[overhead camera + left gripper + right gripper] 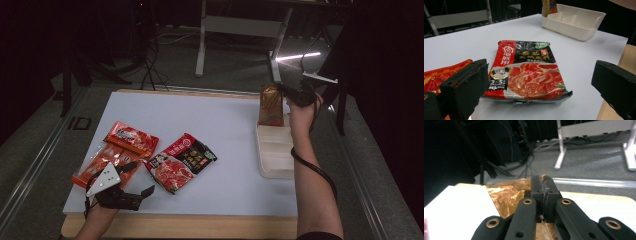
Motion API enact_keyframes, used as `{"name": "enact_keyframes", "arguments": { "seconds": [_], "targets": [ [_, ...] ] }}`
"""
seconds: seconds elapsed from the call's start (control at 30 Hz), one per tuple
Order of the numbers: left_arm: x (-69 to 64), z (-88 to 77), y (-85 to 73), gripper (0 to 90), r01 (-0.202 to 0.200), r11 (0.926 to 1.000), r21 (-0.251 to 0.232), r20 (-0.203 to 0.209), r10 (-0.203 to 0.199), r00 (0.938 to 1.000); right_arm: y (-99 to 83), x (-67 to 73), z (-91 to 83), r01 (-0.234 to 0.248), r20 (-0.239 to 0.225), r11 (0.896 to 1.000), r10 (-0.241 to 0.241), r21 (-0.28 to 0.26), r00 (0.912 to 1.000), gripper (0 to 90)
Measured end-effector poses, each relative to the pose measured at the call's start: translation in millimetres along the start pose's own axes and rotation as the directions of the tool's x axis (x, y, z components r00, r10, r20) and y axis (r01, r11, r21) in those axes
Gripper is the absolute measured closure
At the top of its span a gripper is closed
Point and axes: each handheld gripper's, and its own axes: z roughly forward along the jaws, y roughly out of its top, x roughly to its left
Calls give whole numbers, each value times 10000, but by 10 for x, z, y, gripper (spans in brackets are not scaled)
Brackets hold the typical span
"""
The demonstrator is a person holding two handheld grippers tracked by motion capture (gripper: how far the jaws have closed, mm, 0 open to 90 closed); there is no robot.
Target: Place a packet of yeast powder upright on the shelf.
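The right gripper [289, 93] is clenched on the top edge of a gold pouch [271, 104], which hangs upright at the far right of the worktop [225, 125], its lower end in or just at the far compartment of a white tray [275, 150]. In the right gripper view the jaws are pressed together with the crinkled foil [506, 195] pinched between them.

The step in hand looks like standing the pouch in the tray. To do it well, keep the pouch vertical and lower it straight into that far slot until its base sits on the tray floor. Let go only once the dividers can prop it up; a soft foil bag released early will likely flop over the rim. Hold the pinch near the middle of the top edge so that the bag does not swing.

The left gripper [131, 186] rests released at the near left, jaws wide apart, facing a red-and-black pouch [527, 72] lying flat just beyond it. Two orange-red packets [117, 150] lie to the left of that one, overlapping each other.

The worktop is a pale, smooth sheet on a wooden board whose edge shows along the near side. The room is dim: grey floor, cables trailing on it, and the white legs of another table [240, 30] beyond the far edge.
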Motion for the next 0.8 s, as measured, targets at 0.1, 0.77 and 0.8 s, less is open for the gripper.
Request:
{"name": "enact_keyframes", "arguments": {
  "seconds": [0.1, 0.77, 0.8],
  "targets": [
    [-1, -5, 3, 16, 37, 10000, -48, -35, -38, 10000, -74, -34, -10, -181, 3, 9998, 181, 119, 9998, 892],
    [-8, 6, 7, 16, -33, 10000, -20, -39, 33, 10000, -255, -236, -145, -204, 1024, 9982, 145, 571, 9946, 859],
    [-8, 6, 8, 16, -37, 10000, -24, -38, 37, 10000, -248, -241, -155, -292, 1025, 9980, 233, 563, 9945, 840]
  ]
}}
